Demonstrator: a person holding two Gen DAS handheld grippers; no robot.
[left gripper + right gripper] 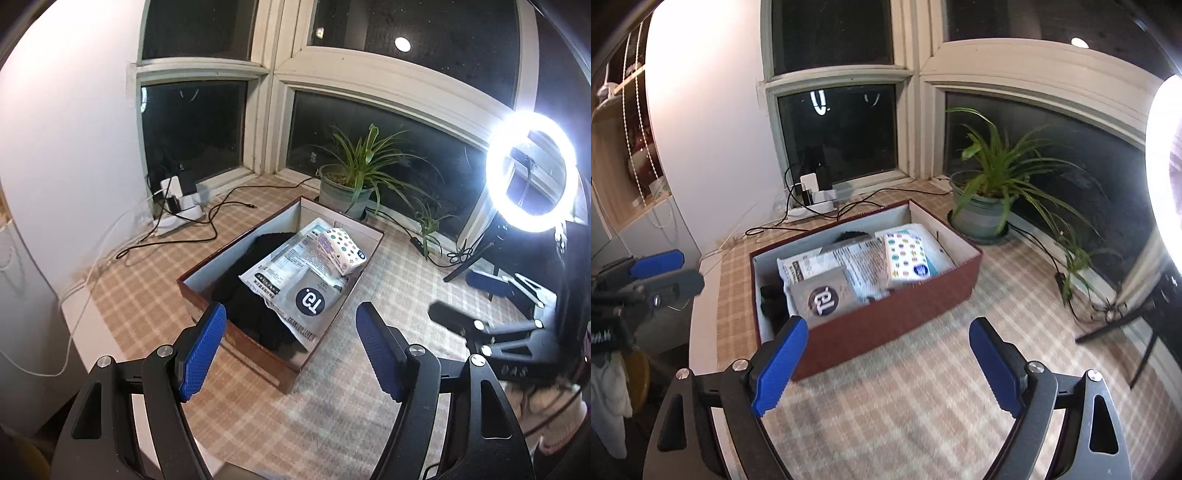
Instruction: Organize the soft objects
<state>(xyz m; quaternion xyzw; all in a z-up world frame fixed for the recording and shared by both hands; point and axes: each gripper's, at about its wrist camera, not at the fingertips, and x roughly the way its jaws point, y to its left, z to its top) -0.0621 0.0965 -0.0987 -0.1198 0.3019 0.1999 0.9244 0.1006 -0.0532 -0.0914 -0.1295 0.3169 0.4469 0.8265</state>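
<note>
A dark red box [255,354] [908,314] stands on the checked tablecloth. Inside lie a black garment [251,291], printed plastic packets [295,273] [827,291] and a white tissue pack with coloured dots [341,251] [905,258] on top. My left gripper [291,343] hovers open over the box's near corner, nothing between its blue pads. My right gripper [886,354] is open too, empty, in front of the box's long side. In the left wrist view the right gripper [480,314] shows at the right; in the right wrist view the left gripper [661,273] shows at the left.
A potted plant [347,184] [986,210] stands behind the box by the window. A lit ring light [532,170] on a tripod stands at the right. Chargers and a power strip [177,210] [816,203] with trailing cables lie at the back left. A person's sleeve [554,421] shows lower right.
</note>
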